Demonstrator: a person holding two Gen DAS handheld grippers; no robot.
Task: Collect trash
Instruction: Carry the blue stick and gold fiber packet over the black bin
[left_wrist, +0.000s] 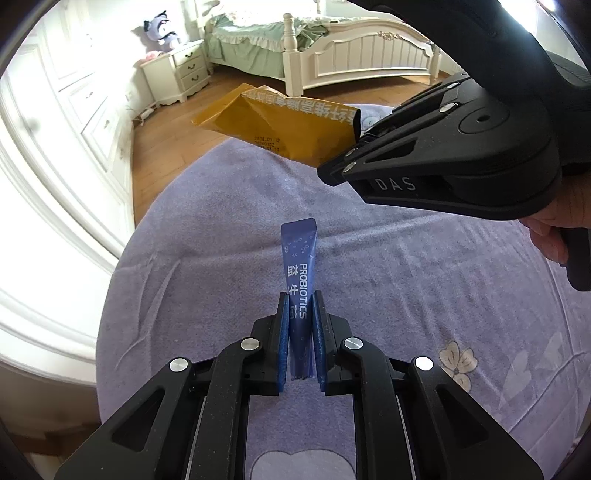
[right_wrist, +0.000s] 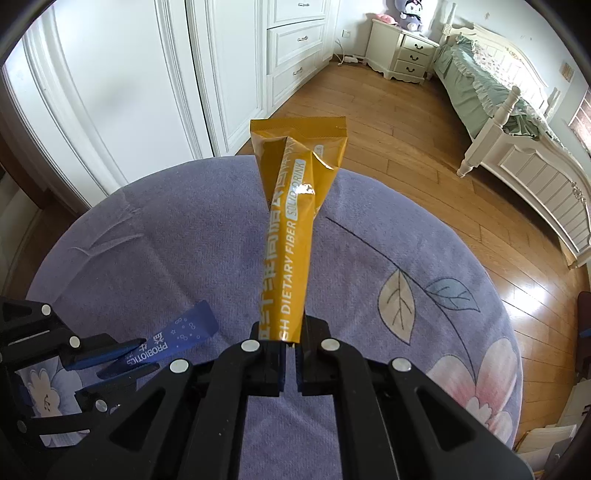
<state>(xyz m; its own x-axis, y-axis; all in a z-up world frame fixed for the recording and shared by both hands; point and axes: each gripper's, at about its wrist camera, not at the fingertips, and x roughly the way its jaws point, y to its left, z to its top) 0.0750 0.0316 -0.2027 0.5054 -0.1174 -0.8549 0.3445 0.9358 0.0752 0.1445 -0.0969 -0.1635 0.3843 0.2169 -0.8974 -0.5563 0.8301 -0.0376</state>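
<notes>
A blue probiotics sachet (left_wrist: 300, 266) sticks out forward from my left gripper (left_wrist: 301, 306), which is shut on its lower half above the purple round rug (left_wrist: 221, 229). My right gripper (right_wrist: 291, 332) is shut on the bottom end of a yellow dietary fiber sachet (right_wrist: 295, 206), which stands up and away from the jaws. In the left wrist view the right gripper (left_wrist: 334, 171) hangs at the upper right with the yellow sachet (left_wrist: 280, 123) jutting left from it. In the right wrist view the left gripper (right_wrist: 107, 354) shows at the lower left with the blue sachet (right_wrist: 177, 336).
The purple rug (right_wrist: 406, 266) has flower and leaf prints and lies on a wooden floor (right_wrist: 388, 122). White wardrobe doors (right_wrist: 110, 92) stand to the left. A white bed (right_wrist: 517, 140) and nightstand (right_wrist: 406, 51) with a plush toy stand farther off. A hand (left_wrist: 554, 236) holds the right gripper.
</notes>
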